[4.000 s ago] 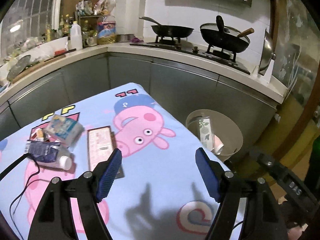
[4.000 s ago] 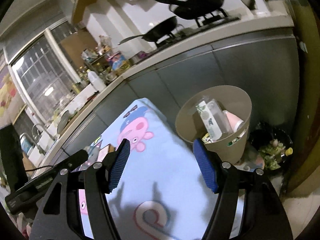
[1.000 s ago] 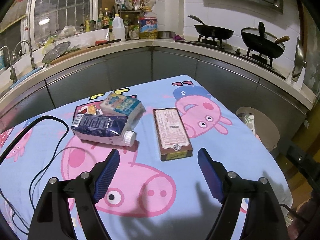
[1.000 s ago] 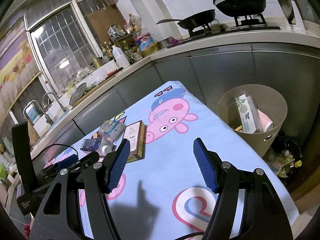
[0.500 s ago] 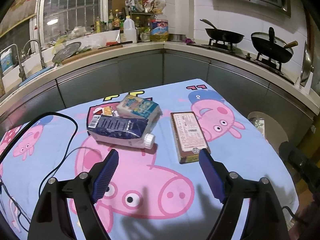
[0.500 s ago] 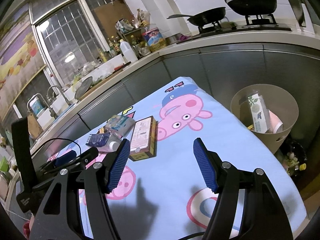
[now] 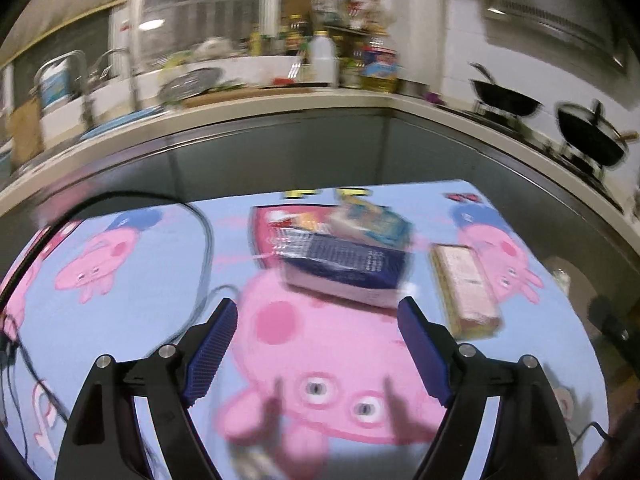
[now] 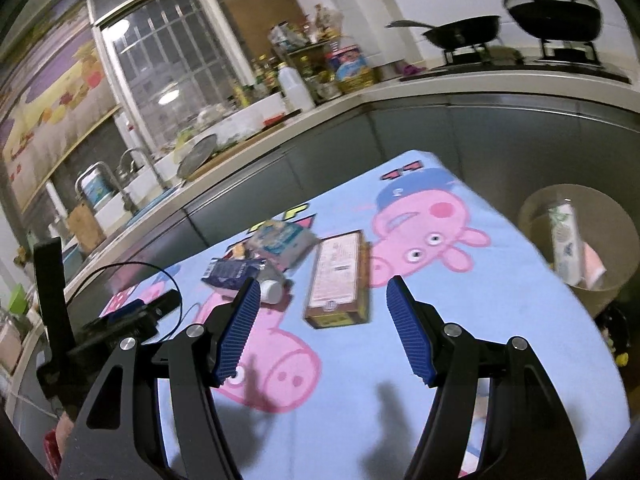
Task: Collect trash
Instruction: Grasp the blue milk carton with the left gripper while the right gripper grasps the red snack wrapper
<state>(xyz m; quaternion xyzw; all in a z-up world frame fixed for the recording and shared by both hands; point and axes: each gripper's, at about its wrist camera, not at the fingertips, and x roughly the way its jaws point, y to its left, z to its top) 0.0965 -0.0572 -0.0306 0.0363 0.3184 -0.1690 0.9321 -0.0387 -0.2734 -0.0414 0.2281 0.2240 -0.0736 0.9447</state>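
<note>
On the table with the blue pig-print cloth (image 7: 132, 280) lie a dark blue carton with a white cap (image 7: 344, 270), a light blue snack pack (image 7: 374, 222) behind it, and a flat brown box (image 7: 464, 290) to its right. My left gripper (image 7: 318, 354) is open and empty, just short of the carton. My right gripper (image 8: 320, 330) is open and empty, above the cloth near the brown box (image 8: 338, 280). The carton (image 8: 240, 276) and the snack pack (image 8: 282, 240) show left of it. The left wrist view is blurred.
A beige trash bin (image 8: 576, 236) with cartons inside stands off the table's right edge. A black cable (image 7: 204, 248) loops over the cloth at left. A grey kitchen counter (image 7: 280, 144) with bottles, a sink and two woks curves behind the table.
My left gripper has swung left and moved closer to the dark blue carton, which now sits between its fingers' line. My right gripper has moved lower toward the brown box.
</note>
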